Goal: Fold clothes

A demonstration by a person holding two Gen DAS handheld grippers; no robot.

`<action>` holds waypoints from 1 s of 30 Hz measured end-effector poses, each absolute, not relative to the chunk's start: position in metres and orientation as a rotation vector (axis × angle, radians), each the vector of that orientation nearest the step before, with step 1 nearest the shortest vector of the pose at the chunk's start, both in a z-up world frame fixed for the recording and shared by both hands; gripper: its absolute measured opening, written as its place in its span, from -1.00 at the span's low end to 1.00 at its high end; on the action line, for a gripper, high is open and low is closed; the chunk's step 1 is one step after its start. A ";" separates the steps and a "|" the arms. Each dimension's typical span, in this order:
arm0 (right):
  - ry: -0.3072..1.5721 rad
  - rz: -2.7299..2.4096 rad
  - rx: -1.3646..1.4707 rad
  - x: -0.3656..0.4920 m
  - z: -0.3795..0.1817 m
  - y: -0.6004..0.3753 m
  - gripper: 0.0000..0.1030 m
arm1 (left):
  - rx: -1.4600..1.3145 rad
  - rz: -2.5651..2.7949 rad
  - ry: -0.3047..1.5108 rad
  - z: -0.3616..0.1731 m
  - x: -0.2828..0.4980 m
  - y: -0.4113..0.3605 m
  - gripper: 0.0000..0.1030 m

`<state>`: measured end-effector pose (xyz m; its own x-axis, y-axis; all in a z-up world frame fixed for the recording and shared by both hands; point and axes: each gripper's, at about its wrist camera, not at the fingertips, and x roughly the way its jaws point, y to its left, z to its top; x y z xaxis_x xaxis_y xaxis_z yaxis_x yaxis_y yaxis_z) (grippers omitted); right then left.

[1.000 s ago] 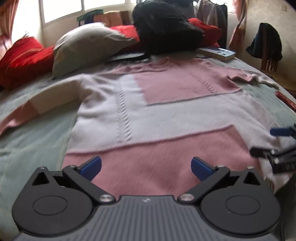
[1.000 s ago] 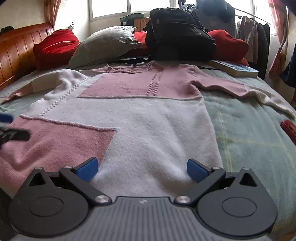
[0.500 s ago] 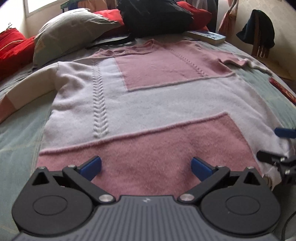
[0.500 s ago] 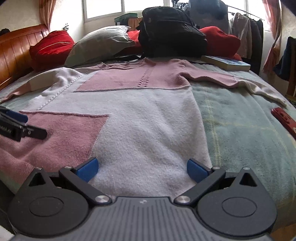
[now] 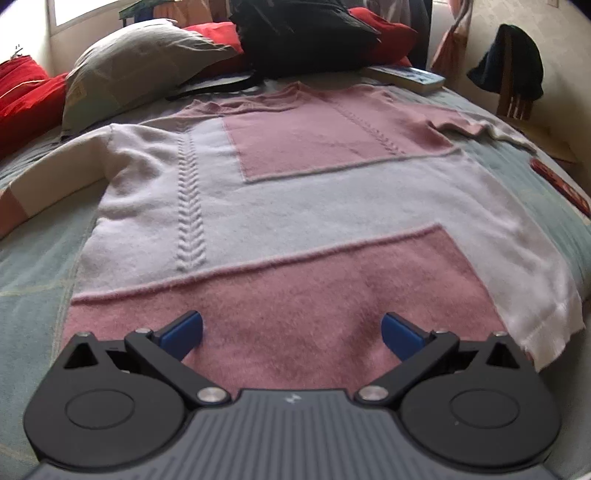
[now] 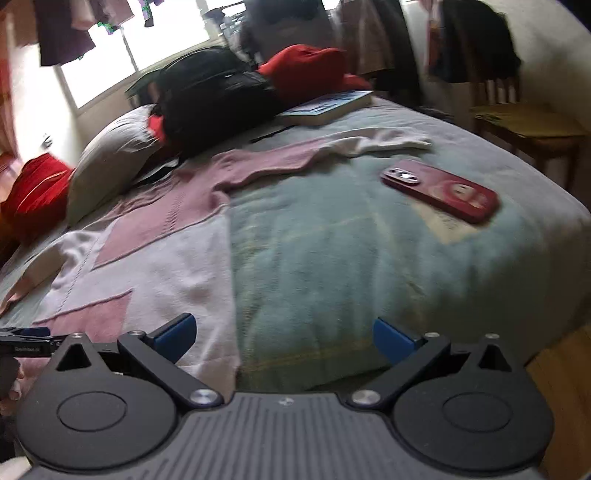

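Note:
A pink and white block-pattern sweater (image 5: 288,206) lies spread flat on the bed, sleeves out to both sides. My left gripper (image 5: 291,334) hovers open over the pink hem panel, nothing between its blue fingertips. In the right wrist view the sweater (image 6: 155,254) fills the left side, its right sleeve (image 6: 332,149) stretched toward the far right. My right gripper (image 6: 282,336) is open above the sweater's right bottom corner and the bare bedspread. The left gripper (image 6: 26,338) shows at the left edge of that view.
A red phone (image 6: 439,190) lies on the green bedspread (image 6: 351,258) to the right. A grey pillow (image 5: 144,62), red cushions (image 5: 22,99), a black backpack (image 5: 303,33) and a book (image 5: 410,75) crowd the head of the bed. A wooden chair (image 6: 524,125) stands at the right.
My right gripper has pulled back, risen and swung to the right, now looking across the bed's right side and the phone. The left gripper moved slightly nearer the hem. The right gripper has left the left view.

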<state>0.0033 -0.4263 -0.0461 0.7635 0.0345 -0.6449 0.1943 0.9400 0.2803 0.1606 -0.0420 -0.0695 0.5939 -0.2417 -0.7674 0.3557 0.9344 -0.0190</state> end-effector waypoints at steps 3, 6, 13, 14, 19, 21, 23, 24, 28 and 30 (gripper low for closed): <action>0.705 -0.044 0.320 0.022 -0.052 -0.410 1.00 | 0.130 -0.341 0.879 -0.069 0.165 -0.045 0.98; 0.698 0.065 0.273 0.052 -0.053 -0.379 1.00 | 0.117 -0.334 0.872 -0.068 0.165 -0.047 0.98; 0.742 0.350 0.149 0.131 -0.066 -0.305 1.00 | 0.026 -0.216 0.854 -0.074 0.165 -0.031 0.99; 0.766 0.382 0.148 0.140 -0.072 -0.299 1.00 | 0.014 -0.199 0.851 -0.074 0.164 -0.029 0.99; 0.801 0.467 0.144 0.148 -0.092 -0.299 1.00 | 0.006 -0.145 0.836 -0.081 0.164 -0.024 0.99; 0.794 0.501 0.189 0.145 -0.092 -0.312 1.00 | 0.028 -0.141 0.843 -0.079 0.167 -0.029 0.99; 0.801 0.518 0.290 0.150 -0.090 -0.332 1.00 | 0.025 -0.149 0.851 -0.074 0.173 -0.035 0.99; 0.806 0.523 0.348 0.154 -0.089 -0.344 1.00 | 0.013 -0.166 0.852 -0.071 0.177 -0.038 0.98; 0.791 0.474 0.563 0.174 -0.086 -0.395 1.00 | -0.010 -0.241 0.841 -0.063 0.182 -0.058 0.99; 0.754 0.421 0.644 0.185 -0.086 -0.424 1.00 | 0.005 -0.278 0.837 -0.062 0.182 -0.070 0.99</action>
<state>0.1853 -0.4238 -0.0860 0.6619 0.5643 -0.4933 -0.1243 0.7317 0.6702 0.1821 -0.0703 -0.0615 0.6356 -0.2417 -0.7332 0.2458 0.9637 -0.1047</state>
